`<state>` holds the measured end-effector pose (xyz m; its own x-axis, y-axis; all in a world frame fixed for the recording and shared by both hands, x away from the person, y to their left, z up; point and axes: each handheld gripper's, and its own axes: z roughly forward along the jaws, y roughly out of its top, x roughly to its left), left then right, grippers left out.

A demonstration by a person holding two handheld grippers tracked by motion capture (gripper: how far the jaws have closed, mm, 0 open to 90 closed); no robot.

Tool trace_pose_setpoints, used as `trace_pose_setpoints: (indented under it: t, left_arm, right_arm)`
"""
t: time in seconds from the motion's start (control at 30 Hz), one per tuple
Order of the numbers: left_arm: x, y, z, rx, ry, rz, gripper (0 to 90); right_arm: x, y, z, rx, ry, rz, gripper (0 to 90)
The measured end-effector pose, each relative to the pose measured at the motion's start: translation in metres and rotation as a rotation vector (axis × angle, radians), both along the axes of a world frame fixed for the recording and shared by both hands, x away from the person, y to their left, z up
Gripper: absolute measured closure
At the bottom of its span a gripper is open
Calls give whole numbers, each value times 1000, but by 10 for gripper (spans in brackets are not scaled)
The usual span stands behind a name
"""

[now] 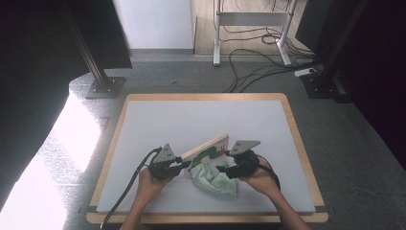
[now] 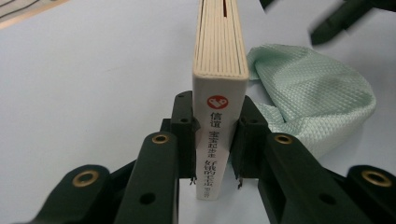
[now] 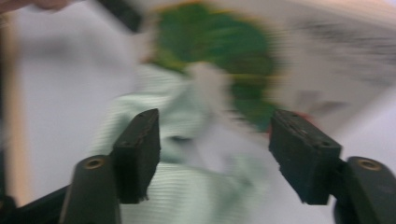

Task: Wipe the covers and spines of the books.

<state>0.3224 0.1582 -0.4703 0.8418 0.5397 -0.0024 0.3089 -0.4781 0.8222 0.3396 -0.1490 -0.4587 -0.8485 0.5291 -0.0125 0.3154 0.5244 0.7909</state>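
A thick book [image 1: 206, 147] stands on its edge on the white table top [image 1: 191, 115], its spine toward my left gripper [image 1: 184, 164]. In the left gripper view the left gripper [image 2: 217, 109] is shut on the white spine of the book [image 2: 219, 70], one pad on each cover. A crumpled pale green cloth [image 1: 214, 179] lies against the book's near side. My right gripper [image 1: 221, 168] hovers just over the cloth. In the blurred right gripper view the right gripper [image 3: 215, 140] is open, with the cloth [image 3: 154, 121] and the book's green cover picture [image 3: 210, 42] beyond its pads.
The table top has a wooden rim [image 1: 112, 143] all round. Bare white surface stretches behind and to both sides of the book. On the floor beyond are black stand bases [image 1: 103, 86] and loose cables [image 1: 258, 67].
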Motion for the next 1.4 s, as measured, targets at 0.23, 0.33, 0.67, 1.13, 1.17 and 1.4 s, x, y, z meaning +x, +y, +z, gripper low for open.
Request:
trace_pose_setpoints:
  t: [0.23,0.33,0.67,1.13,1.17,1.4]
  left_arm:
    - [-2,-1,0,3,-6,6,733]
    - [-2,-2,0,3,-6,11,730]
    - [-3,-2,0,-1,-1,22,718]
    - [-1,-3,-4,17,22,29,730]
    - [-1,-3,-4,16,23,20,736]
    - [0,-2,-4,16,28,7,745]
  right_arm:
    - [37,-16,7,51,-60,-48,178]
    - [47,-12,11,57,-87,-30,185]
    - [64,-4,10,70,-70,80,330]
    - [65,-14,11,103,-73,83,497]
    - [66,-14,11,100,-70,87,497]
    - [71,-8,15,103,-75,112,380]
